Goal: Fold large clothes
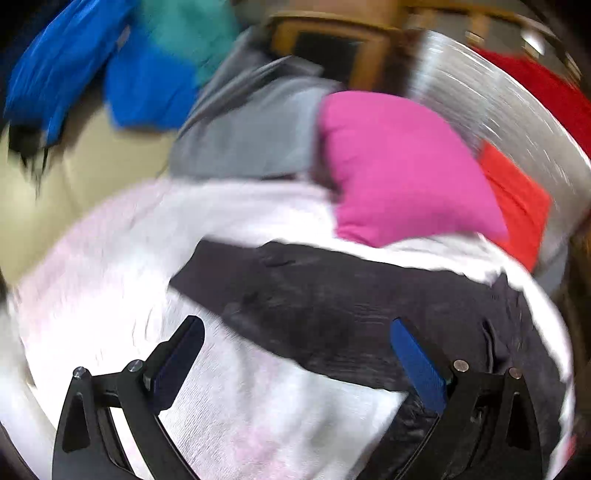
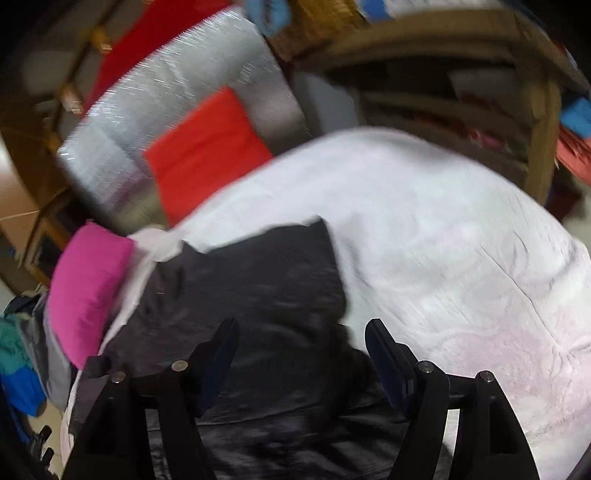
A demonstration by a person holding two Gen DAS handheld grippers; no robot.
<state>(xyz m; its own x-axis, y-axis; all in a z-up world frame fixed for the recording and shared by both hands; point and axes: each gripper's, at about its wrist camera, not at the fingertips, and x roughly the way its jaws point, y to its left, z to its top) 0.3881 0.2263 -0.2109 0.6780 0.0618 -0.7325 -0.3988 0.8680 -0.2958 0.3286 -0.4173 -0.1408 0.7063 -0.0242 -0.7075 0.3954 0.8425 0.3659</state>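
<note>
Two grippers hang over a white, faintly pink-patterned cover (image 2: 443, 240) with a dark charcoal garment (image 2: 258, 280) lying on it. Both views are blurred.

Seen from the left wrist, the left gripper (image 1: 297, 334) has its jaws spread wide with nothing between them; below the gap lie the white cover (image 1: 110, 280) and the near edge of the dark garment (image 1: 332, 295), which runs as a band from centre to right. Past it, on the far side, sit a magenta folded piece (image 1: 402, 166), a grey one (image 1: 255, 136) to its left, and blue (image 1: 147, 88) and teal (image 1: 184, 33) cloth at far left. An orange-red piece (image 1: 517, 206) rests at right on a silvery sheet (image 1: 498, 99).

Seen from the right wrist, the right gripper (image 2: 301, 328) is also parted, its pads clear of the cloth, with the dark garment lying under and just beyond the tips. Wooden shelving (image 2: 461, 48) stands at the far right.
</note>
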